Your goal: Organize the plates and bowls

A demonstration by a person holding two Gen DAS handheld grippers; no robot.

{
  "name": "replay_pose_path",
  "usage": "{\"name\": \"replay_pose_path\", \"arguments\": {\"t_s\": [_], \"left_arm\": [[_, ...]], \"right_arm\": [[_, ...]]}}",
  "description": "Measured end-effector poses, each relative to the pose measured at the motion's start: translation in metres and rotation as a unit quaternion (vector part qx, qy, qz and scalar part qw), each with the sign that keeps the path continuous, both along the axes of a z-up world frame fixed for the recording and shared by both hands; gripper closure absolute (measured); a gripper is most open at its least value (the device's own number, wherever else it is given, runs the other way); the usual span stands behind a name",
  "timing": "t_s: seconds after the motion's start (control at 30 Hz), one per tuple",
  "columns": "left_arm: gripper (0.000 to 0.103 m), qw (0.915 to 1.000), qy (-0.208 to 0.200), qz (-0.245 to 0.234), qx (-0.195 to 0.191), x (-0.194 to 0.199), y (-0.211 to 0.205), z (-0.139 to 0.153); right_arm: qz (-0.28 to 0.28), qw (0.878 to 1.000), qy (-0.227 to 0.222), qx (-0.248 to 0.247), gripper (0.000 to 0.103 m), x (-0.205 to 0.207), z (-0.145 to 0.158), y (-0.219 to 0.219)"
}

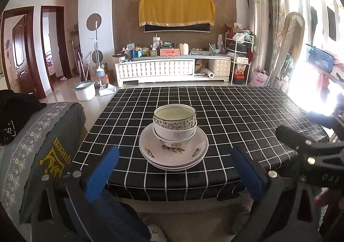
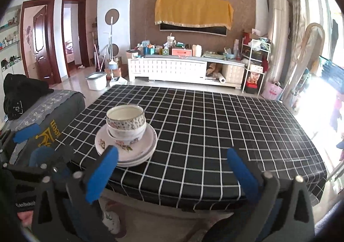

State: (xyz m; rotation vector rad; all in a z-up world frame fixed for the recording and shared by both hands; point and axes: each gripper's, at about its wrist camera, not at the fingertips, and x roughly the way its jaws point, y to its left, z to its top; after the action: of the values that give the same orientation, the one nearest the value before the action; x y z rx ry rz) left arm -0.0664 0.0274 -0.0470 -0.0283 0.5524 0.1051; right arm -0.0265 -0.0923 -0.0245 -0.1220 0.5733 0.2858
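Black tablecloth with white grid (image 1: 236, 113) over table. Near left part of it: two white floral ceramic plates (image 1: 174, 154) stacked, two floral ceramic bowls nested on top, lower white bowl (image 1: 174, 133), upper green-patterned bowl (image 1: 174, 117), upright. Left gripper (image 1: 174, 166) with blue pads spread wide, released, nothing between, short of the stack at the near table edge. Right gripper (image 2: 172, 169) likewise spread wide, empty, stack just beyond its left blue pad (image 2: 102, 174). Grey embroidered sofa cover (image 1: 32, 134) left of table. White TV cabinet (image 1: 172, 69) far, cluttered.
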Motion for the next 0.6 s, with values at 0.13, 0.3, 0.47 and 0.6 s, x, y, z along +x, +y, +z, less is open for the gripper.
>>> {"name": "replay_pose_path", "arguments": {"t_s": [0.13,0.3,0.47,0.6], "left_arm": [[0.000,1.0000,0.001,-0.007,0.000,-0.003,-0.005,-0.001],[0.000,0.9999,0.003,-0.013,0.002,-0.008,-0.011,-0.004],[0.000,0.9999,0.004,-0.015,0.005,-0.009,-0.013,-0.004],[0.000,1.0000,0.001,-0.008,0.002,-0.010,-0.011,-0.003]], "right_arm": [[-0.005,1.000,0.010,-0.003,0.000,-0.005,-0.009,-0.004],[-0.012,1.000,0.013,0.008,0.000,-0.013,-0.010,-0.012],[-0.015,1.000,0.001,0.007,0.000,-0.018,-0.009,-0.013],[-0.004,1.000,0.004,0.013,0.000,-0.020,-0.009,-0.013]]}}
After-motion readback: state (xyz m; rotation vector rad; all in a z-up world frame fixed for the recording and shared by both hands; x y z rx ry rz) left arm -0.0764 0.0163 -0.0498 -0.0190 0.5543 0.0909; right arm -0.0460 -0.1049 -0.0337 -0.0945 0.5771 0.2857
